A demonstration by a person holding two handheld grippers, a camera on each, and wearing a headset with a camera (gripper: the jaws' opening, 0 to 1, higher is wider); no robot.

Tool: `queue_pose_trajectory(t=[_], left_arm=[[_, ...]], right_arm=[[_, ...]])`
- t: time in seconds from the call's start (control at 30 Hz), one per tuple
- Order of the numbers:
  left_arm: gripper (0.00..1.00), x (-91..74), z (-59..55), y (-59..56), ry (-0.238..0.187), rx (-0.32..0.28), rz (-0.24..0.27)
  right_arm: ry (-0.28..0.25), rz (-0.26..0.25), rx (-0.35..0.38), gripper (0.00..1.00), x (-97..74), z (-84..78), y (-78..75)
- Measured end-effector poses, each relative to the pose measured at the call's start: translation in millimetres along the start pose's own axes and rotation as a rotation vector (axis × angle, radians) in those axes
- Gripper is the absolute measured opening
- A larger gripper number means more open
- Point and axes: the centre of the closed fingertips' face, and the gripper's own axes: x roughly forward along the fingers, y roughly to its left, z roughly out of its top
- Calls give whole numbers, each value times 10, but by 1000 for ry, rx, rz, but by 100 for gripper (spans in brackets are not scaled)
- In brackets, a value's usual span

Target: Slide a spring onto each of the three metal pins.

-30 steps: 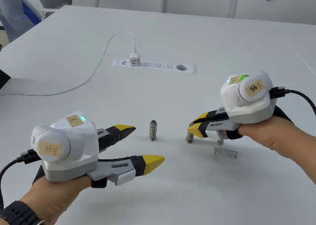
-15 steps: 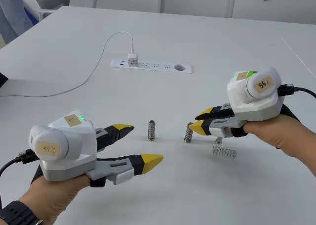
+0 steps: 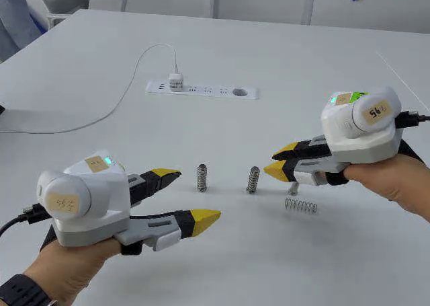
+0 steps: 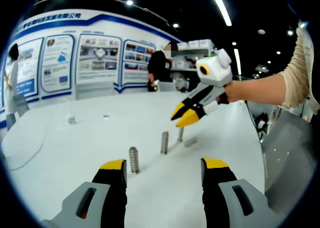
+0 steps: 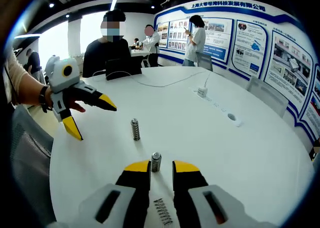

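Two springs stand upright on pins on the white table: the left spring (image 3: 201,177) (image 4: 133,159) (image 5: 134,129) and the middle spring (image 3: 252,179) (image 4: 164,142) (image 5: 156,161). A third, bare pin (image 3: 293,188) (image 4: 180,134) stands just under my right gripper. A loose spring (image 3: 300,206) (image 4: 191,142) (image 5: 161,211) lies flat beside that pin. My right gripper (image 3: 274,163) (image 4: 182,117) (image 5: 161,169) hovers right of the middle spring, jaws slightly apart and holding nothing. My left gripper (image 3: 191,195) (image 4: 163,170) (image 5: 95,121) is wide open, left of the springs.
A white power strip (image 3: 201,89) with a plugged charger (image 3: 175,81) and a cable lies further back on the table (image 3: 222,265). Chairs stand at the far edge. People stand and sit in the room behind.
My right gripper has drawn back to the right and upward, off the middle spring. That spring leaned before and now stands straight on its pin. The left gripper has stayed put.
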Motion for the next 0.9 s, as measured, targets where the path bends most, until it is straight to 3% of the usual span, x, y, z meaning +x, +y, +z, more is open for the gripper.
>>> queue_pose_trajectory(t=[0.37,0.9], left_arm=[[61,-8,9,3,0,3,-1],[61,7,23,-35,3,9,-10]], right_arm=[[16,-5,-23,18,-165,-127,30],[36,-28,17,18,-350,-430,-46]])
